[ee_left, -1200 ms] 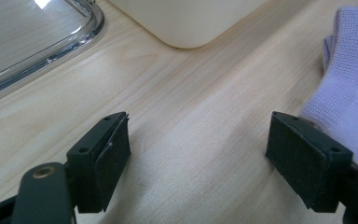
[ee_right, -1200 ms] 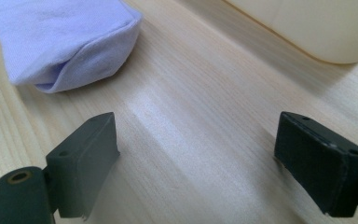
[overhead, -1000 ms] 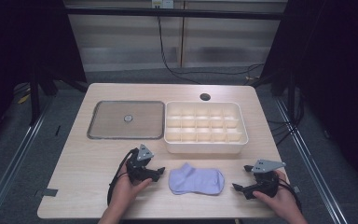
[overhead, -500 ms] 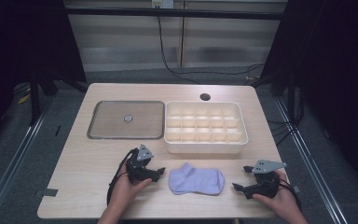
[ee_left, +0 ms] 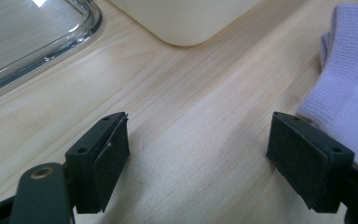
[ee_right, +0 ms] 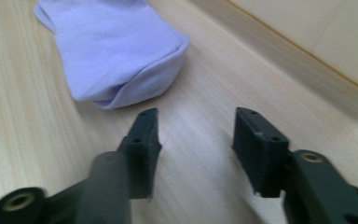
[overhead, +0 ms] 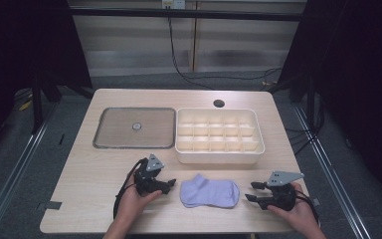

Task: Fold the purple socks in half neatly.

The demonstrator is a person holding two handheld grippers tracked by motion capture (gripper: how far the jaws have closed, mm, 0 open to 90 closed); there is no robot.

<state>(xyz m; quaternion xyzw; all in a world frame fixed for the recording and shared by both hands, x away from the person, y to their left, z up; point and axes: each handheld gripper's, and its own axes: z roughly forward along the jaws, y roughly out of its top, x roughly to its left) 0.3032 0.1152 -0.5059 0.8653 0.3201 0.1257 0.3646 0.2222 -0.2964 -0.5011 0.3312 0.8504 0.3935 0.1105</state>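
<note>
A pale purple sock (overhead: pixel 210 191) lies flat on the wooden table near its front edge, between my two grippers. My left gripper (overhead: pixel 171 184) rests on the table just left of the sock, jaws wide open over bare wood (ee_left: pixel 198 154), with the sock's edge (ee_left: pixel 349 93) beside its right jaw. My right gripper (overhead: pixel 251 191) rests just right of the sock and points at it. Its jaws (ee_right: pixel 196 140) have just been closing to about half width, with only bare wood between them. The sock's folded end (ee_right: pixel 116 51) lies a short way ahead of it.
A cream box (overhead: pixel 219 158) divided into several compartments stands behind the sock. A flat rimmed lid or tray (overhead: pixel 114 129) with a small centre knob lies to its left. A round hole (overhead: pixel 219 103) is in the table's far edge. Dark floor and rails surround the table.
The right gripper's jaws stand closer together than before. Both hands and the sock have kept their places.
</note>
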